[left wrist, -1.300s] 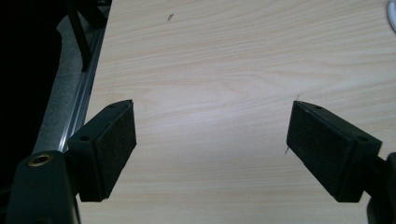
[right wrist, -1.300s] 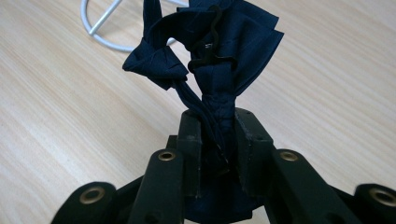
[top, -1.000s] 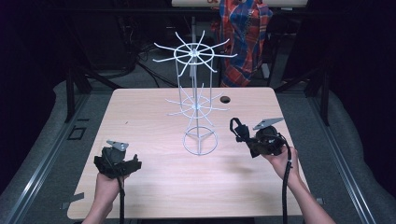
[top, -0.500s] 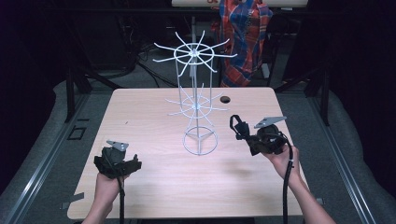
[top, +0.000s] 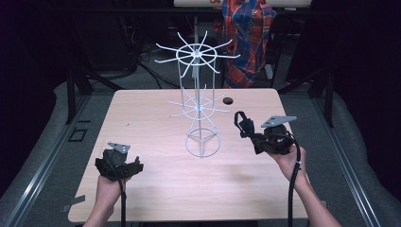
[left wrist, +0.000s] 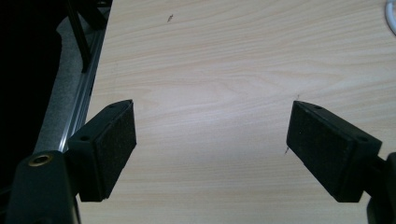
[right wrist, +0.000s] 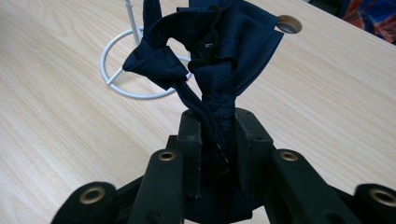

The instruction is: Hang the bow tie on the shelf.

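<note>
A white wire display rack [top: 198, 94] with two tiers of radiating hooks stands on its ring base [right wrist: 135, 70] at the table's middle. My right gripper [top: 250, 132] hovers just right of that base, shut on a dark navy face mask [right wrist: 212, 46] with black ear loops, which bunches up above the jaws. The mask's loop [top: 239, 118] sticks out toward the rack. My left gripper [top: 118, 165] is near the front left of the table, open, its pads [left wrist: 114, 147] wide apart over bare wood with nothing between them.
The light wooden table [top: 142, 118] has a round cable hole [top: 228, 100] behind the rack. A person in a plaid shirt [top: 248, 38] stands beyond the far edge. Metal rails [top: 47, 156] run along the floor at left and right.
My right gripper with the mask has shifted slightly left, toward the rack's base. The left gripper has stayed in place.
</note>
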`<state>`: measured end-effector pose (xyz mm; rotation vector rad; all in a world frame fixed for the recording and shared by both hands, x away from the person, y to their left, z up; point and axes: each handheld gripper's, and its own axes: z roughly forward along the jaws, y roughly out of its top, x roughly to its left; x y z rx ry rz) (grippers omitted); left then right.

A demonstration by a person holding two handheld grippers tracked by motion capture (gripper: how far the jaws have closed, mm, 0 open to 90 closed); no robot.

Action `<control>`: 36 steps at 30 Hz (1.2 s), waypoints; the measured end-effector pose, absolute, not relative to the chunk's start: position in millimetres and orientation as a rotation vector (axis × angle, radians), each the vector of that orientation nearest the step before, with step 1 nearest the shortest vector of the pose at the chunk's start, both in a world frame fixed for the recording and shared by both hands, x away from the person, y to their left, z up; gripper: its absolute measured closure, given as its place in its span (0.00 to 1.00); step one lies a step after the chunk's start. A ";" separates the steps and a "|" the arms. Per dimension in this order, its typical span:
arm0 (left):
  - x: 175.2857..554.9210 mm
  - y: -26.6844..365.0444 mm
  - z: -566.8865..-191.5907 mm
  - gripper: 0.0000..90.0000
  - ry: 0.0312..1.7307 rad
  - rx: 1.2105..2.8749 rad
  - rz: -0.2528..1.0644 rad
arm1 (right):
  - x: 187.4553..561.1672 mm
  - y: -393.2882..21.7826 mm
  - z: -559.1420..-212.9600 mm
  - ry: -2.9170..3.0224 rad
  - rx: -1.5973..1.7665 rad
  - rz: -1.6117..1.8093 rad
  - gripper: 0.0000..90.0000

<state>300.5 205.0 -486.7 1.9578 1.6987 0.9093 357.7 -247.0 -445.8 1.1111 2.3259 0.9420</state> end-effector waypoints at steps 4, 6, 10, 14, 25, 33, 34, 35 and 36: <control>300.5 204.8 -487.0 0.18 1.698 1.955 0.914 | 357.0 -247.9 -443.4 2.321 1.107 0.939 0.82; 300.5 204.8 -487.0 0.18 1.697 1.955 0.914 | 356.6 -248.0 -442.2 2.313 1.107 0.953 0.82; 300.4 204.7 -487.0 0.18 1.696 1.955 0.913 | 354.6 -248.5 -438.2 2.285 1.103 0.974 0.82; 300.3 204.7 -486.9 0.18 1.696 1.954 0.914 | 352.9 -248.4 -432.9 2.273 1.087 0.980 0.82; 300.4 204.5 -487.0 0.18 1.697 1.954 0.915 | 352.7 -243.7 -424.0 2.238 1.078 1.039 0.82; 300.1 204.6 -486.9 0.18 1.694 1.955 0.915 | 359.2 -229.0 -423.9 2.269 1.059 1.037 0.82; 300.1 204.6 -486.9 0.18 1.694 1.955 0.915 | 360.4 -227.8 -424.1 2.280 1.057 1.032 0.82; 300.1 204.6 -486.8 0.18 1.694 1.955 0.915 | 360.4 -227.8 -424.1 2.280 1.057 1.032 0.82; 300.1 204.6 -486.8 0.18 1.693 1.955 0.914 | 361.4 -226.1 -425.3 2.274 1.060 1.041 0.82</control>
